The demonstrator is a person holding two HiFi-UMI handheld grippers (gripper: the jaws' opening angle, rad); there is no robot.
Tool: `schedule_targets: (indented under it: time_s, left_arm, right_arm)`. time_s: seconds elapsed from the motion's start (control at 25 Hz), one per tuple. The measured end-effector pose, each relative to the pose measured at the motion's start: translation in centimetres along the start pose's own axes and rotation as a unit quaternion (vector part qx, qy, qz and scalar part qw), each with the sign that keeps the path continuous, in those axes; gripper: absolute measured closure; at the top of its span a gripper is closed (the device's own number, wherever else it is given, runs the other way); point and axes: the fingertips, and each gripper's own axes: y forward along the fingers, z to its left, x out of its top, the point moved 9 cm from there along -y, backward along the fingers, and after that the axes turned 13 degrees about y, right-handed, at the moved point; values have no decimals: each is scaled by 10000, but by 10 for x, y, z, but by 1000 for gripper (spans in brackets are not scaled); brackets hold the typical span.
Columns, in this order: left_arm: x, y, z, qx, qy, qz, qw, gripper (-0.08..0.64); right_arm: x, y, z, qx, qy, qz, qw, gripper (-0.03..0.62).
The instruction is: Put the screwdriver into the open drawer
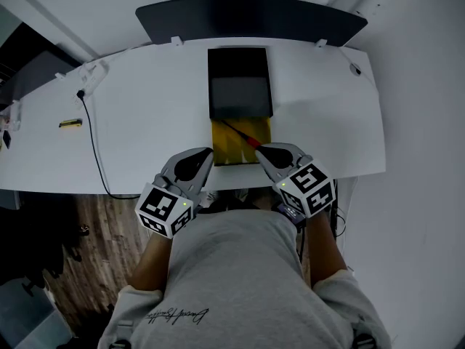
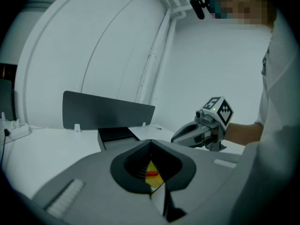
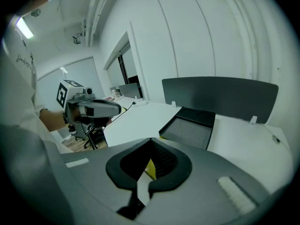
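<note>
White desk (image 1: 145,107), white-walled room: red-handled screwdriver (image 1: 243,135) lies slantwise in the open yellow drawer (image 1: 227,150).
Drawer juts from black box cabinet (image 1: 240,78); dark grey screen panel (image 1: 247,17) behind it, white power strip (image 1: 91,78) well left. Left gripper (image 1: 208,151) and right gripper (image 1: 260,150) flank drawer's front, both with jaws pressed together, empty.

The left claw (image 1: 208,153) and the right claw (image 1: 260,150) are held side by side, just ahead of the body. They point forward and down, with their tips angled toward each other and a gap between them. On each claw the jaws are closed together, with nothing gripped. The marker cubes (image 1: 166,209) face up. Bare forearms (image 1: 328,251) run back to grey sleeves (image 1: 345,293) pushed up near the elbows.
</note>
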Motion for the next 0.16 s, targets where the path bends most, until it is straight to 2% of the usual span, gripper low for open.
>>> schedule_targets:
  time_s: [0.16]
  left_arm:
    - [2, -1, -4, -34, 12, 6, 10000, 560]
  right_arm:
    - [-3, -3, 1, -17, 26, -6, 10000, 578]
